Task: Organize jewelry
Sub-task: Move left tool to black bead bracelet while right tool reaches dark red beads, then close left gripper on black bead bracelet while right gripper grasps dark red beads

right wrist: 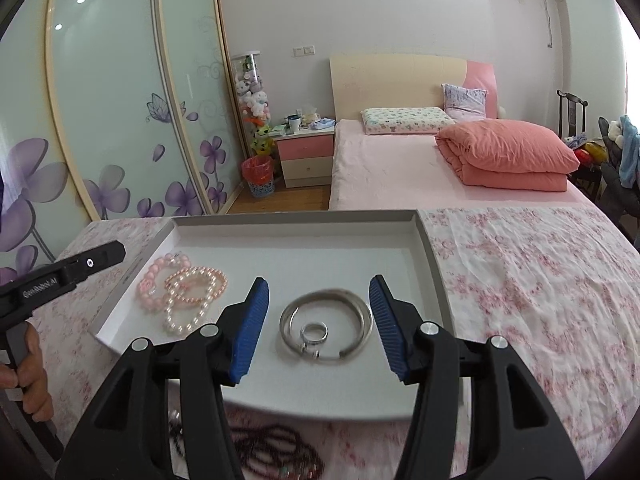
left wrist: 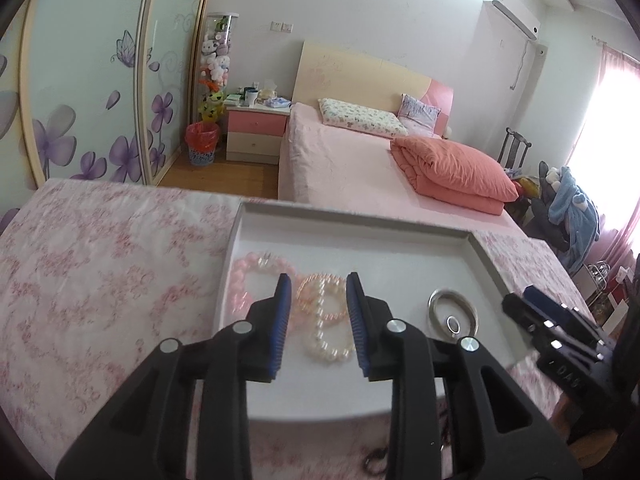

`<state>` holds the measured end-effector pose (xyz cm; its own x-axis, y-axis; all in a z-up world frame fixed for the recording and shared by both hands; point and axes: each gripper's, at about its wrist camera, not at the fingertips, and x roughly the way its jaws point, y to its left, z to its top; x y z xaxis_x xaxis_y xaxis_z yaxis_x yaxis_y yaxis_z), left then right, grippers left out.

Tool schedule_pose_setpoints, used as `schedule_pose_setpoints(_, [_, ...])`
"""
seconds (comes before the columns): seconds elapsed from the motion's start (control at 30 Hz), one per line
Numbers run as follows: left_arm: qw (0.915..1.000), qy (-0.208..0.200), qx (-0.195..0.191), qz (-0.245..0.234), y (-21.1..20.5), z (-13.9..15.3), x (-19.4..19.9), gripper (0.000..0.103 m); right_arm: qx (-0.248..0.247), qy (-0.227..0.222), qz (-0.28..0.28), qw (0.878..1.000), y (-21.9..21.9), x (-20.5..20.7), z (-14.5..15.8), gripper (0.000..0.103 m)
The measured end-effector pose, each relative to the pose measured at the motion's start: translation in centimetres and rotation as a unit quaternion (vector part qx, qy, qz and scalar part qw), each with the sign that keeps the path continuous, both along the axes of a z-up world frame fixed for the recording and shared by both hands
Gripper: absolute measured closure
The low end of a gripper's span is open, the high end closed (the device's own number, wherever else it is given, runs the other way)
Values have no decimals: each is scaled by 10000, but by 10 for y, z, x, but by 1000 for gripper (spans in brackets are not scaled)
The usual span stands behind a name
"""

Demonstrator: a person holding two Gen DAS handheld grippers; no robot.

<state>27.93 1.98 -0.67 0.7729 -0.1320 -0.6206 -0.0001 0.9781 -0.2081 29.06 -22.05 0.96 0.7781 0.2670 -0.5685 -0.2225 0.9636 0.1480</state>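
A shallow white tray (left wrist: 360,220) (right wrist: 296,216) lies on a pink floral cloth. At its left side are a pink bead bracelet (left wrist: 240,280) (right wrist: 150,284), a peach pearl bracelet (right wrist: 200,278) and a white pearl bracelet (left wrist: 328,344) (right wrist: 180,316), overlapping. To their right a silver bangle (left wrist: 454,300) (right wrist: 326,320) surrounds a small silver ring (left wrist: 453,323) (right wrist: 315,332). My left gripper (left wrist: 318,280) hangs open over the pearl bracelets, its pads clear of them. My right gripper (right wrist: 319,280) stands open over the bangle, holding nothing.
A dark bead strand (right wrist: 272,444) lies on the floral cloth (right wrist: 540,280) in front of the tray. A hand (right wrist: 32,368) holds the left gripper's handle. Beyond the table's far edge are a pink bed (right wrist: 400,176), a nightstand (right wrist: 308,156) and a sliding wardrobe (right wrist: 120,120).
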Motion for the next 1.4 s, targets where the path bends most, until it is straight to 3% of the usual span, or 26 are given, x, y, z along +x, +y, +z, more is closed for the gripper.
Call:
schedule_pose_setpoints(0.2, [9998,130,99,-141,4,-12,-32,71,-135,198,264,9994,-4,-26,-4,50])
schedule_pose_setpoints(0.47, [9984,321,254,-383,4,-28,-66,62,-703,732,770,9918,15,-46,-35,49])
schedule_pose_setpoints(0.57, [9978,409,308,-426,4,-35,-70,59,-797,890,808,9896,19,-47,-45,48])
schedule_pose_setpoints(0.67, [9971,503,353,-439,6,-41,-72,56,-890,1033,841,9871,25,-46,-52,39])
schedule_pose_setpoints(0.93, [9961,661,348,-478,6,-54,-73,53,-1028,1148,967,9833,36,-41,-57,36])
schedule_pose_setpoints(1.03, [9956,680,354,-537,5,-56,-72,53,-957,1194,1022,9829,37,-41,-59,48])
schedule_pose_setpoints(1.1, [9953,681,352,-586,2,-56,-72,53,-969,1155,1038,9831,37,-43,-57,69])
schedule_pose_setpoints(1.17, [9948,686,331,-670,-1,-56,-72,53,-959,1137,1069,9831,36,-45,-56,83])
schedule_pose_setpoints(1.4, [9900,740,372,-1145,-25,-57,-72,53,-900,1187,582,9871,19,-46,-56,87])
